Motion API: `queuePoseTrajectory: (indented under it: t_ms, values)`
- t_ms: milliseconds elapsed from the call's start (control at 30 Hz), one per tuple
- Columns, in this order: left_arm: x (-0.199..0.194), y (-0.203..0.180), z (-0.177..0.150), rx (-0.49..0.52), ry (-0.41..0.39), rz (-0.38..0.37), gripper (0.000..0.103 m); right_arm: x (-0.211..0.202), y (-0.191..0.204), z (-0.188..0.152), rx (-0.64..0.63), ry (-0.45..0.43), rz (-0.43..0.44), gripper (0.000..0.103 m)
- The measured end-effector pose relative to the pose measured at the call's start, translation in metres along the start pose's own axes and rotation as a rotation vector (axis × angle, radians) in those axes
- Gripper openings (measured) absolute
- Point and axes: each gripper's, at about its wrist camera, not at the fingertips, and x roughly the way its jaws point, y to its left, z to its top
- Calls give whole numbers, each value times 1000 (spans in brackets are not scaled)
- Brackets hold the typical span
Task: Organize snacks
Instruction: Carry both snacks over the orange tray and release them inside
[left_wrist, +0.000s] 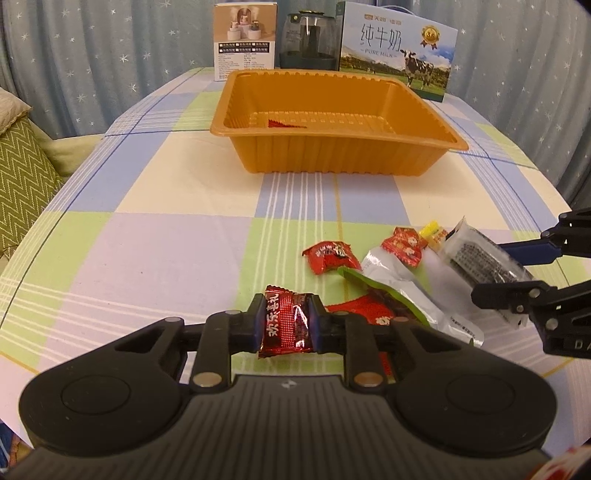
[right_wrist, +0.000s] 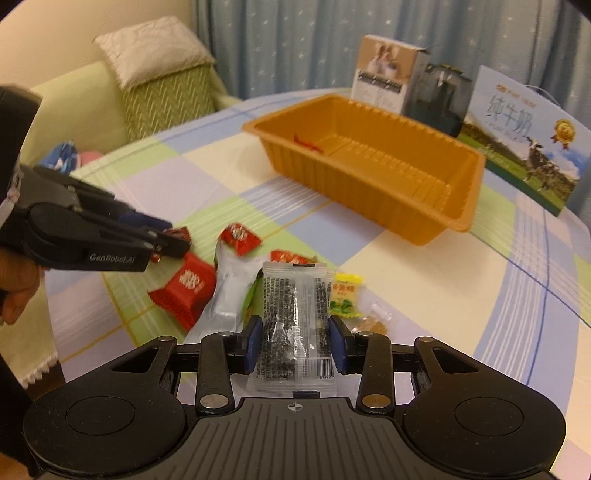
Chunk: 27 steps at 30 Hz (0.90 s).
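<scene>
With the left gripper (left_wrist: 284, 325) clamped on a red candy (left_wrist: 286, 325) and the right gripper (right_wrist: 295, 341) on a clear sesame bar (right_wrist: 293, 325) low over the counter (left_wrist: 147, 229), pickup looks done; next, carrying both to the orange tray (left_wrist: 332, 155).

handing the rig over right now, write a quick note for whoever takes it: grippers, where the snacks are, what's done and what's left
Left gripper: shut on a dark red candy, low over the table.
Right gripper: shut on a clear packet of dark snack.
Orange tray: at the far middle of the table, with one red wrapper inside.
Done: one snack in the tray, two more gripped.
Left: carry both held snacks to the tray, then the pile on the cloth: red candies, a silver pouch, a yellow candy.
</scene>
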Motion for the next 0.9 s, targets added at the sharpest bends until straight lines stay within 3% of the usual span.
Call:
queuePoseTrajectory:
  t_ms: [300, 900]
  values:
    - [-17, -4, 17, -23, -61, -28, 21, -14, -15, 12, 113, -64, -27, 39]
    - [-29, -20, 87, -2, -207, -48, 21, -43, -47, 59, 337, -234, -202, 39]
